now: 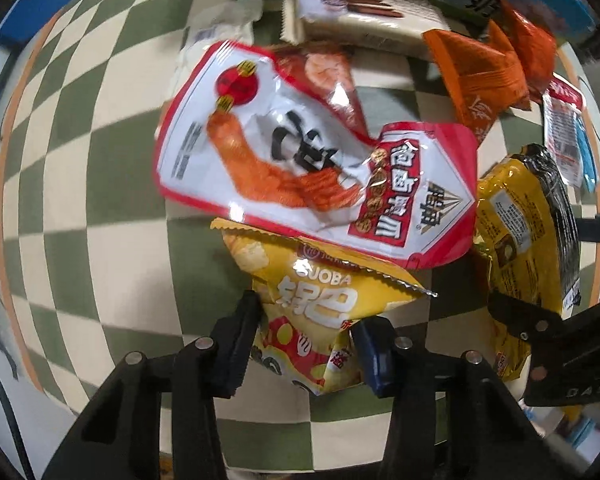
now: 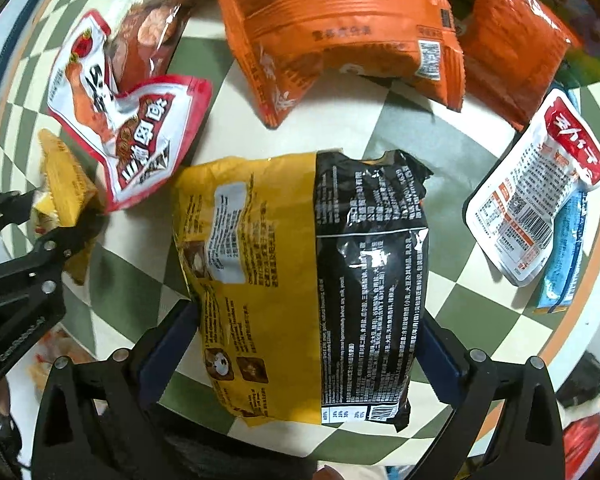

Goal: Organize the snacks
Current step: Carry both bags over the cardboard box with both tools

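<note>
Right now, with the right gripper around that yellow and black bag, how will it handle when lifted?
The yellow and black bag looks puffy and crinkled, so probably light and floppy; its free end may droop. Its glossy film could slip between the right gripper fingers. The contents may crush if squeezed hard.

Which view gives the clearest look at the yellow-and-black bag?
The right wrist view: the yellow-and-black bag fills its centre between the right gripper fingers, back label visible. The left wrist view shows it only at the right edge, partly hidden.

A green-and-cream checkered tablecloth [image 2: 400, 120] carries scattered snack packets [image 2: 332, 28].
</note>
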